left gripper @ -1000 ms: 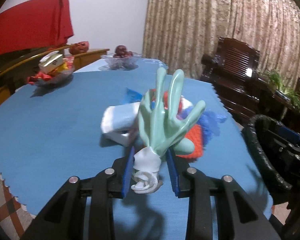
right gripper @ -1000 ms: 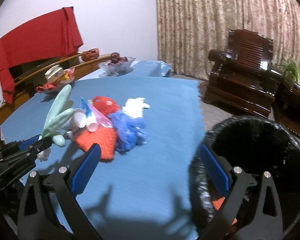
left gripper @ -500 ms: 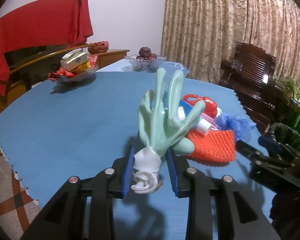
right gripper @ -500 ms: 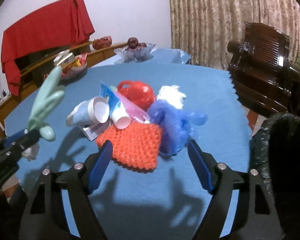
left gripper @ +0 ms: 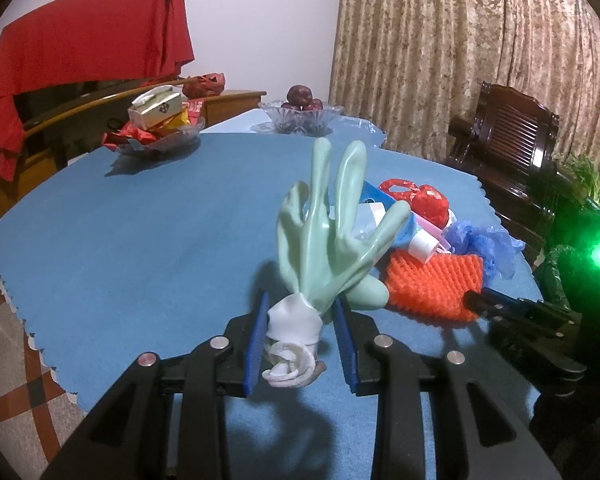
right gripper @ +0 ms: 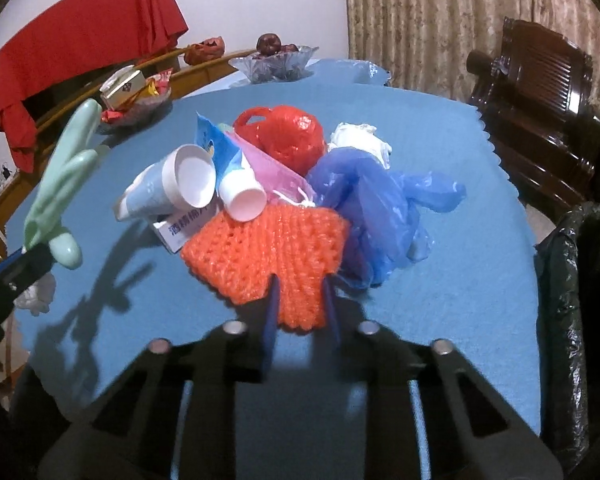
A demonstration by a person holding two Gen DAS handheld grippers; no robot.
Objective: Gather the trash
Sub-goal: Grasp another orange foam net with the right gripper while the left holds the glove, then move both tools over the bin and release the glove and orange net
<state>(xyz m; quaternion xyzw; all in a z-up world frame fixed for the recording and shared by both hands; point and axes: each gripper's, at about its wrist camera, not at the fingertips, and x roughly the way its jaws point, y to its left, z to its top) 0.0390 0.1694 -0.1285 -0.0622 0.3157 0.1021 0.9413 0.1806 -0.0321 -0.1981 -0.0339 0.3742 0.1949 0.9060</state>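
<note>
My left gripper [left gripper: 302, 320] is shut on the white cuff of a pale green rubber glove [left gripper: 332, 240], held upright above the blue table; the glove also shows at the left of the right wrist view [right gripper: 60, 184]. My right gripper [right gripper: 300, 292] is shut on the near edge of an orange foam net [right gripper: 268, 248] at the front of the trash pile. The pile also holds paper cups [right gripper: 188, 184], a red bag [right gripper: 288, 136], a blue plastic bag [right gripper: 376, 208], a pink wrapper [right gripper: 276, 176] and white tissue [right gripper: 360, 140].
A black-lined trash bin [right gripper: 580, 280] stands off the table's right edge. Two glass bowls, one with snacks [left gripper: 156, 136] and one with fruit [left gripper: 300, 114], sit at the table's far side. A dark wooden chair [left gripper: 508, 140] is at the right.
My right gripper moved from over the bin to the pile and closed on the orange net. My left gripper kept holding the glove and drew back left of the pile.
</note>
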